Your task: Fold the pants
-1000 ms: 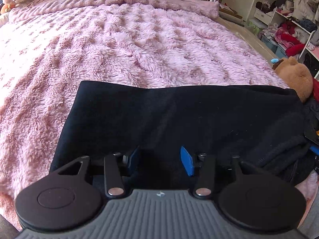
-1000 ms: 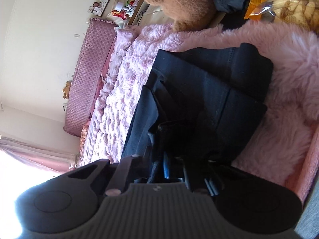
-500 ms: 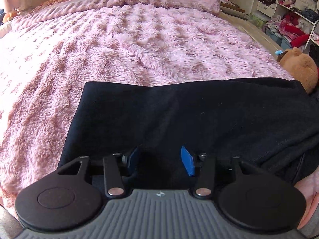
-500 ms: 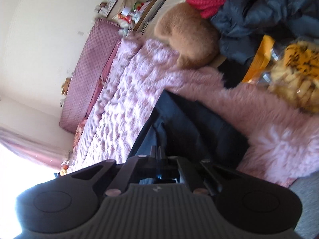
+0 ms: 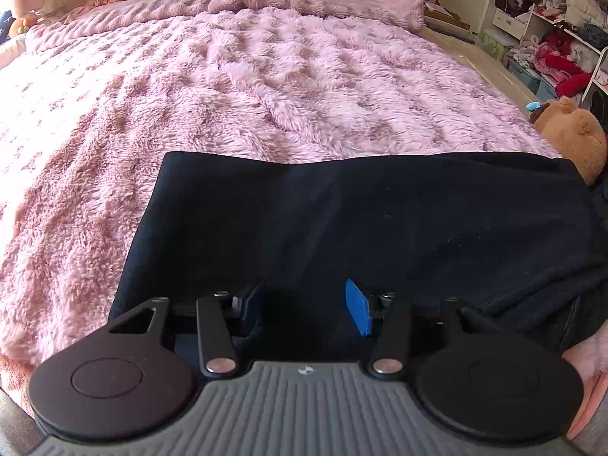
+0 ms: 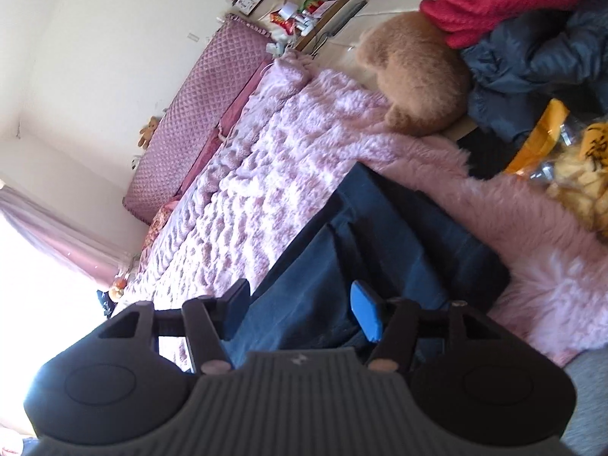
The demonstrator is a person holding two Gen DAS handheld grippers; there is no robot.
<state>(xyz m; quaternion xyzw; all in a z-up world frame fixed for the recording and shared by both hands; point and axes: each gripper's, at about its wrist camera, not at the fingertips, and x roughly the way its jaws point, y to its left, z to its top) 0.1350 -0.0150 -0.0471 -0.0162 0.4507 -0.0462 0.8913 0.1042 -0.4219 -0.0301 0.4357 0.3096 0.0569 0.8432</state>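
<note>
Sunlit pink fluffy bedspread (image 5: pixel 266 87), quilted headboard (image 6: pixel 205 114), cluttered shelves (image 5: pixel 551 30).

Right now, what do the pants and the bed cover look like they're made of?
Pants: dark navy, matte, soft, fleece-like knit, probably; faint nap, rounded folds, no sheen.
Bed cover: pink plush, likely synthetic faux fur; long, clumped, tufted pile that catches the light.

Strong daylight falls across the fluffy pink bed blanket (image 5: pixel 266 87) in the left wrist view, leaving its far part pale and washed out. The dark navy folded pants (image 5: pixel 361 220) soak up the light and show almost no detail. In the right wrist view, a window left of the quilted pink headboard (image 6: pixel 197 114) blows out to pure white glare. That view is softer, slightly blurred. Fisheye bending curves both pictures' edges.
</note>
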